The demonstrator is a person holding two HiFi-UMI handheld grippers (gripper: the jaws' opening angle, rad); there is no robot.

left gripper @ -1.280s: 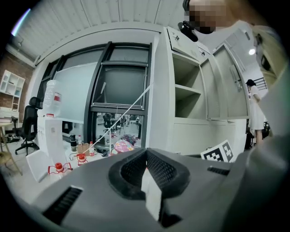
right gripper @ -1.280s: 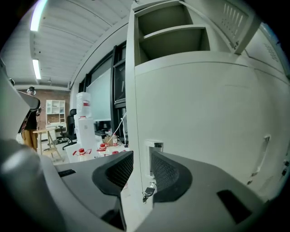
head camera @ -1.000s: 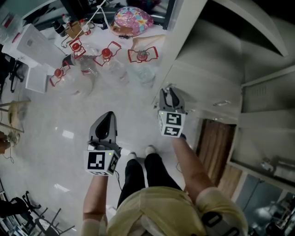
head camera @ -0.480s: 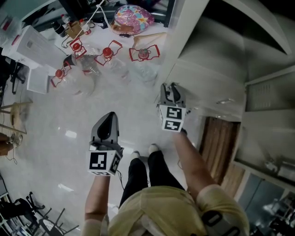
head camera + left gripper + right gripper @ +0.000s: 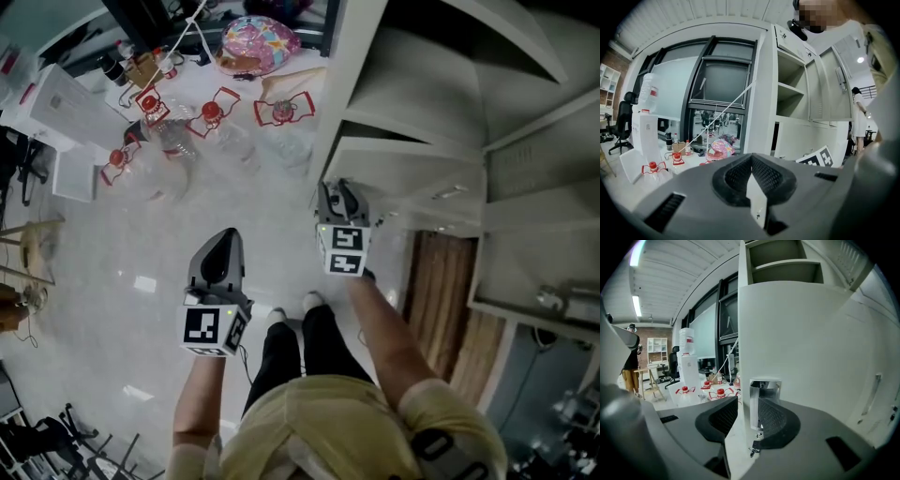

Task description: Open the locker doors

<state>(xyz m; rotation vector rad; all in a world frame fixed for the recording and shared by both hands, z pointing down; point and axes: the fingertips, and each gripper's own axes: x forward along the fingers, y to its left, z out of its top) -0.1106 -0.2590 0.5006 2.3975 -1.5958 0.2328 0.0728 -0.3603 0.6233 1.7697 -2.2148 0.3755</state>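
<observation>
The white lockers [image 5: 422,84] stand to my right, with an upper compartment [image 5: 790,89] that stands open. My right gripper [image 5: 337,194] is at the free edge of a lower locker door [image 5: 412,161]. In the right gripper view its jaws [image 5: 743,411] straddle that door [image 5: 811,343]. The chrome handle [image 5: 764,394] lies against the right pad, and the gripper is shut on the door's edge. My left gripper [image 5: 221,241] hangs over the floor to the left, away from the lockers. It is shut [image 5: 752,161] and holds nothing.
Several water bottles with red caps [image 5: 211,117] lie on the pale floor ahead, next to white boxes [image 5: 70,103] and a colourful bag [image 5: 258,42]. The person's feet [image 5: 291,309] are just below the grippers. Further locker doors with handles [image 5: 450,192] lie to the right.
The locker door in my right gripper has swung a little further out from the cabinet, and the right gripper has shifted slightly with it. The left gripper has barely moved.
</observation>
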